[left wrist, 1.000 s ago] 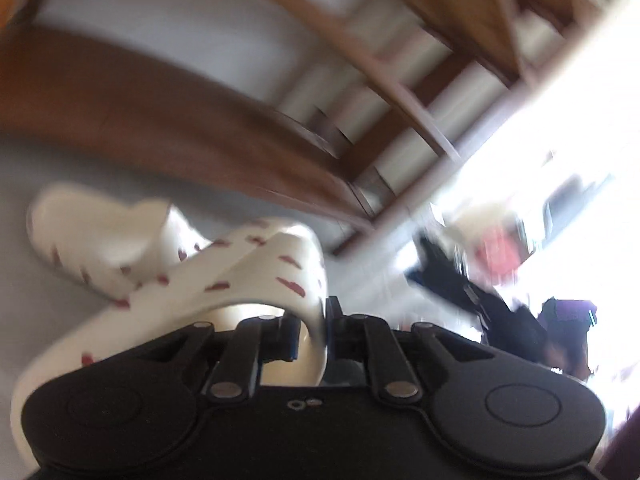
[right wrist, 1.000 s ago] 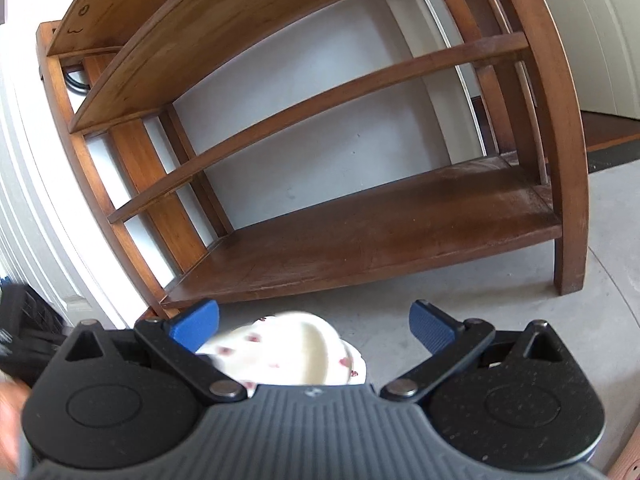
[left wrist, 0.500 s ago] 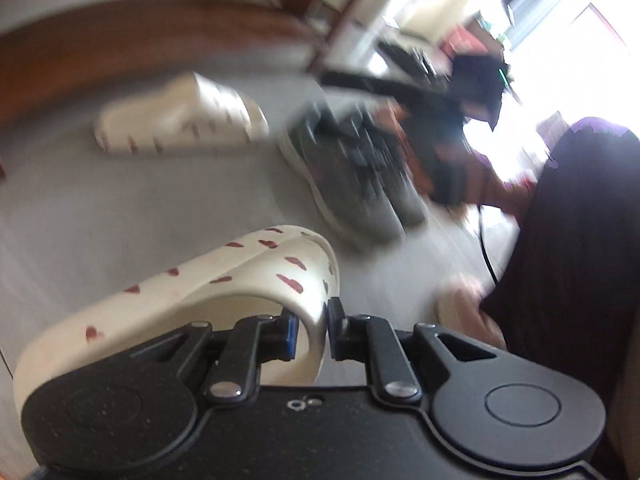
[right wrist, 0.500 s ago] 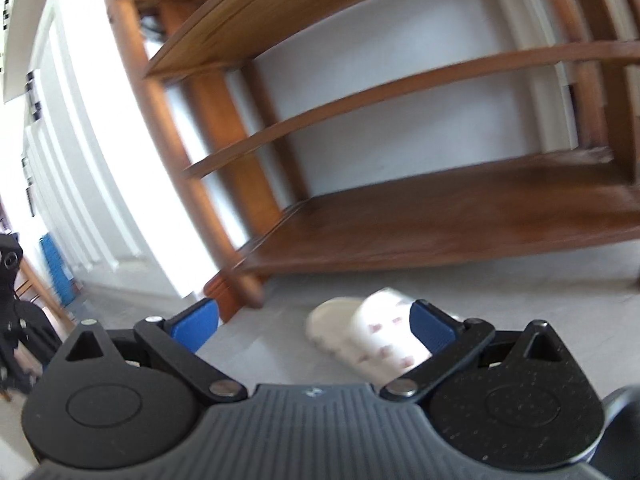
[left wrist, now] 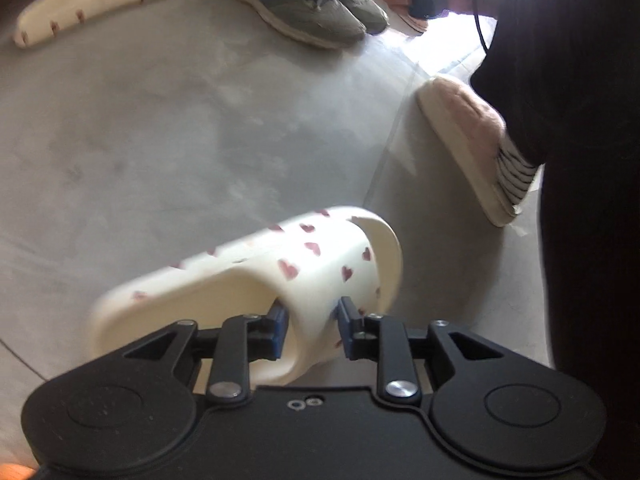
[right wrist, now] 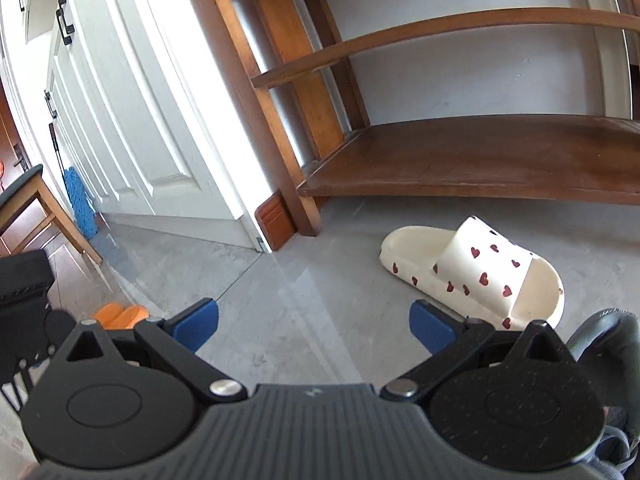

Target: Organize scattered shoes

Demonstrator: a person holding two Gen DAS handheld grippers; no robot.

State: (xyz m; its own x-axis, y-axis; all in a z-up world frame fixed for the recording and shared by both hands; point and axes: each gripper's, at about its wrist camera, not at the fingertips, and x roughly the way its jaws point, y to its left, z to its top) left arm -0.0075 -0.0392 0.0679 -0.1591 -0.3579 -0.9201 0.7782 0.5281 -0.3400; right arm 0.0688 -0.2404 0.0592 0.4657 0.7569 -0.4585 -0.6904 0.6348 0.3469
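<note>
Left gripper (left wrist: 310,330) pinching heart-print slide's (left wrist: 256,292) strap, right gripper (right wrist: 314,326) spread, idle; carry underway, likely needs setting beside its mate (right wrist: 476,270) by the rack (right wrist: 480,160).

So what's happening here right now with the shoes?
The left claw is clamped on the strap of a cream heart-print slide, held over the grey floor. Its mate lies on the floor in front of the wooden shoe rack, whose bottom shelf looks bare. The right claw hangs open and empty. Grey sneakers sit nearby.
</note>
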